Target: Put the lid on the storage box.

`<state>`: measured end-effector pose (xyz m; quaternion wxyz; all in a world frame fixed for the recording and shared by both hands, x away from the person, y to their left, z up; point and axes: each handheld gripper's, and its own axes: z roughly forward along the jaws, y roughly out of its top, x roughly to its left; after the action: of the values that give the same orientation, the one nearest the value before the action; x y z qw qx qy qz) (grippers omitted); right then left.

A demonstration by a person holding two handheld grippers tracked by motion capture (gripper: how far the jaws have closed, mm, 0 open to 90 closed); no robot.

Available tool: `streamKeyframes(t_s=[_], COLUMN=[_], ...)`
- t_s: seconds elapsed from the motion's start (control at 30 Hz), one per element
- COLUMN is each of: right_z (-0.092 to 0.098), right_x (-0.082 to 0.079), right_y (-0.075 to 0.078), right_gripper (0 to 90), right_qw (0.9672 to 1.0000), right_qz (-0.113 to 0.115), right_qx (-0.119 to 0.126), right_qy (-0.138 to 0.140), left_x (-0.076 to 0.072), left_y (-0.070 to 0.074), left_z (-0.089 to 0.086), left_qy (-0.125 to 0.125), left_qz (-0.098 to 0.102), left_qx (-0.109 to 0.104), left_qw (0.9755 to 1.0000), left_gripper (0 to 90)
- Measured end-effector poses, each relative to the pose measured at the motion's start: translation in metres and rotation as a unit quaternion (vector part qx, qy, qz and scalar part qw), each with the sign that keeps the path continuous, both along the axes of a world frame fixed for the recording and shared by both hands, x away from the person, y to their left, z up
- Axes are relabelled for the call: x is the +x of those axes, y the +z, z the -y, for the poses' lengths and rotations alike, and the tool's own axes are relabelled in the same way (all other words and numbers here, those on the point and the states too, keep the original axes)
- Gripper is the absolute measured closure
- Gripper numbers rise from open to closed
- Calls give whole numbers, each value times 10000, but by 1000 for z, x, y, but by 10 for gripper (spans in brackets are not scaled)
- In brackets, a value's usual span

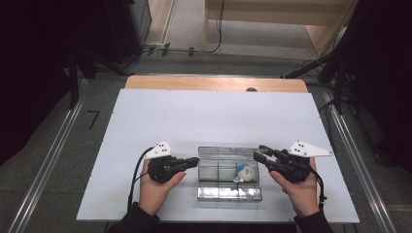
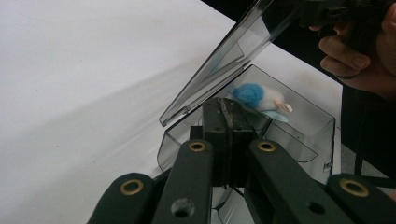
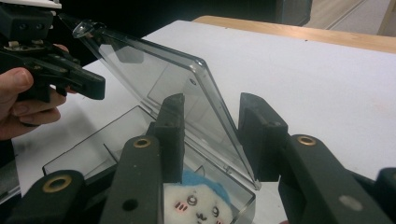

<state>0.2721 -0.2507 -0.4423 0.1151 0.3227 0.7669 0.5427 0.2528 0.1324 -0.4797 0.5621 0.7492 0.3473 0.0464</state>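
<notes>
Two risks: lid (image 3: 177,88) half-raised, loose btwn part-open right tool (image 3: 215,101) jaws, could slip + slam; box (image 2: 299,140), just ahead of shut left tool (image 2: 229,109), could skid on desk (image 1: 194,116). Plush toy (image 3: 196,205) inside, below right tool.

Two hand-held grippers, black

Left gripper (image 1: 195,161) and right gripper (image 1: 257,153): black jaws, brass-ringed pivots, white three-cornered top plates with dark dots, trailing black cables; person wears dark sleeves (image 1: 133,221).
</notes>
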Motion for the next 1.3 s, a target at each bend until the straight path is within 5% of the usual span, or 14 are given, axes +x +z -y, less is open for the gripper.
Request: streamKeyframes(t_s=[1.3], right_z=[7], right_x=[-13], right_y=[-9], right_gripper=[531], right_qw=[10000], right_qz=[-10], right_qx=[-67], right_qy=[39], left_x=[-3], left_y=[1], left_z=[8], left_qy=[-151], left_qz=[113], left_qx=[-120], left_qw=[9998], left_gripper=[900])
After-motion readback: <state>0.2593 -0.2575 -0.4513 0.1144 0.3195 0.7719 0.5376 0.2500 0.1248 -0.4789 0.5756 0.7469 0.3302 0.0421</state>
